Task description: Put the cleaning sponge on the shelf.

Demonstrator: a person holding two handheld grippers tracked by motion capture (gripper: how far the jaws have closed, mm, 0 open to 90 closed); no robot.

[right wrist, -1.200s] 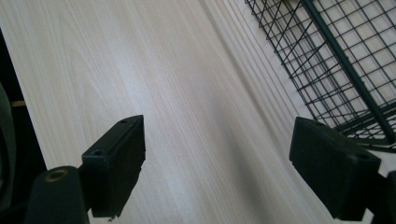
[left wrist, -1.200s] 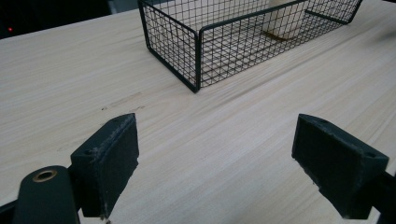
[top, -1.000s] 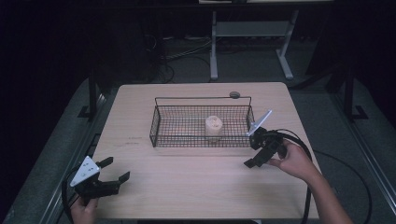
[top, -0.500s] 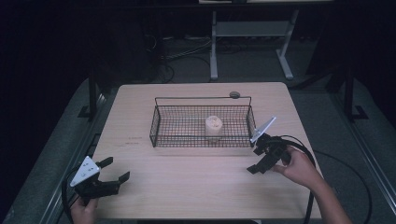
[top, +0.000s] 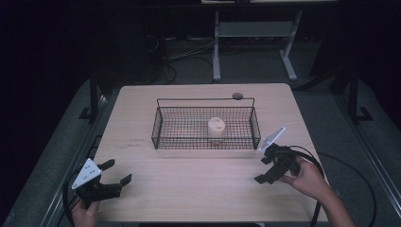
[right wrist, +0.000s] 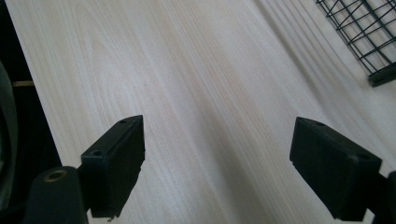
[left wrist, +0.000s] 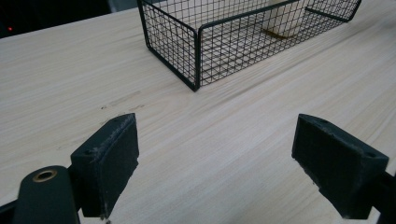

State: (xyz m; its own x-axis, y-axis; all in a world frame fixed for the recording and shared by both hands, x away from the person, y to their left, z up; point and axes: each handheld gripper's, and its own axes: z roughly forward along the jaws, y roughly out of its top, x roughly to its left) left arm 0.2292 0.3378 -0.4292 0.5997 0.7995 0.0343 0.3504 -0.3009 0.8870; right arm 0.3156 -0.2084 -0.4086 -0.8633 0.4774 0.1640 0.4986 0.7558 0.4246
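Observation:
A black wire basket [top: 189, 138] stands in the middle of the wooden table [top: 198, 189]. A cream cylinder-shaped object [top: 216, 128] sits upright inside it, right of centre. My left gripper [top: 117, 172] rests open near the front left corner, held by a hand. In the left gripper view it [left wrist: 215, 135] points at the basket's corner [left wrist: 196, 51], with the cream object [left wrist: 282, 21] behind the mesh. My right gripper [top: 263, 170] is open and empty, just off the basket's front right corner. In the right gripper view it [right wrist: 215, 140] hangs over bare wood, with the basket's corner [right wrist: 373, 42] at the top right.
A small dark round object [top: 237, 96] lies on the table behind the basket. A metal stand [top: 253, 33] and cables are on the floor beyond the table. Cables trail from both grippers off the front edge.
The right gripper has drawn back from the basket's right end toward the table's front and dropped lower. The left gripper has stayed put.

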